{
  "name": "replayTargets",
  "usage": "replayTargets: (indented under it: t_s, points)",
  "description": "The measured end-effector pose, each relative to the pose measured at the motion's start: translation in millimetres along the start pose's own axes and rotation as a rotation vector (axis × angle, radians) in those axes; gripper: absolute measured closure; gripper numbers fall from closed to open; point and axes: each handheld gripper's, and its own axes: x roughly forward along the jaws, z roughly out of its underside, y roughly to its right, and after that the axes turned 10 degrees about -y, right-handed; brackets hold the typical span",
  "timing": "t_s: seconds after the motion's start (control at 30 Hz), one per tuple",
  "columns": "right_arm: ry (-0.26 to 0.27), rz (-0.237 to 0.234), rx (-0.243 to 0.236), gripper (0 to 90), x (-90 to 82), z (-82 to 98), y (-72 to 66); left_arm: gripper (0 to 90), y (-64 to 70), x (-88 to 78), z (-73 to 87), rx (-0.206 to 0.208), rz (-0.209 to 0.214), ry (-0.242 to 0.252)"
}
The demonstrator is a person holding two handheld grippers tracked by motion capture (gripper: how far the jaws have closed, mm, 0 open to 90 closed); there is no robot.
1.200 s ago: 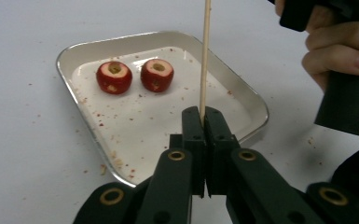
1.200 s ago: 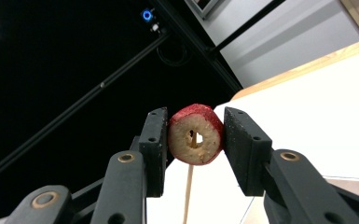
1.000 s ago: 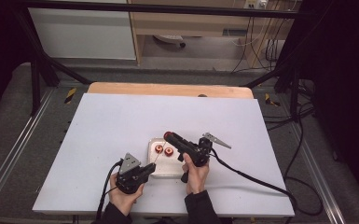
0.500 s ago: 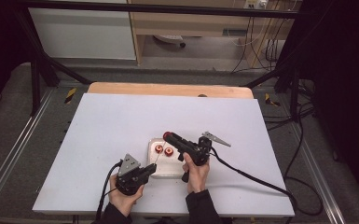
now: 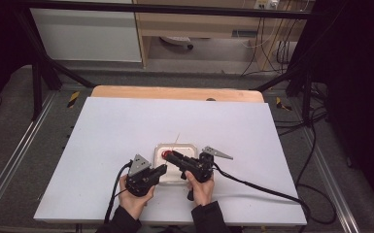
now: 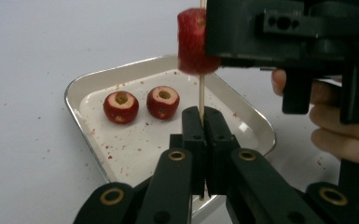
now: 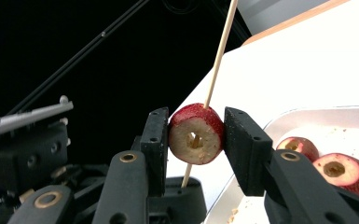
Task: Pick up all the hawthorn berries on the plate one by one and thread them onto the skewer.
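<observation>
Holding a cored red fruit (image 7: 196, 134) between its pads, the right hand-held gripper (image 5: 175, 157) keeps it above the tray (image 6: 249, 119) near the worktop's (image 5: 102, 145) near edge. A wooden skewer (image 7: 219, 51) passes through the fruit. The left hand-held gripper (image 5: 160, 169), jaws closed, clamps the skewer's lower end just below the fruit. Two more cored fruits (image 6: 120, 106) lie in the tray.
</observation>
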Motion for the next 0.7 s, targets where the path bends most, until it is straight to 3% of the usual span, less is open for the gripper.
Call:
replayTargets:
  t_s: [0.33, 0.47, 0.5, 0.7]
  points:
    - [-0.038, 0.029, -0.021, 60.4, 0.1, 4.7, -2.0, 88.4, -4.2, 2.1, -0.2, 0.021, 0.020, -0.010]
    - [-0.040, 0.096, -0.095, 45.1, -5.2, 1.0, -5.6, 88.4, -12.8, -6.2, 6.6, 0.045, 0.004, -0.021]
    - [-0.059, 0.133, -0.129, 37.2, -8.2, -2.8, -6.7, 88.4, -15.9, -9.4, 9.1, 0.055, -0.007, -0.024]
    - [-0.131, 0.193, -0.200, 24.9, -12.7, -11.3, -4.6, 88.3, -36.2, -32.3, 21.0, 0.079, -0.056, -0.038]
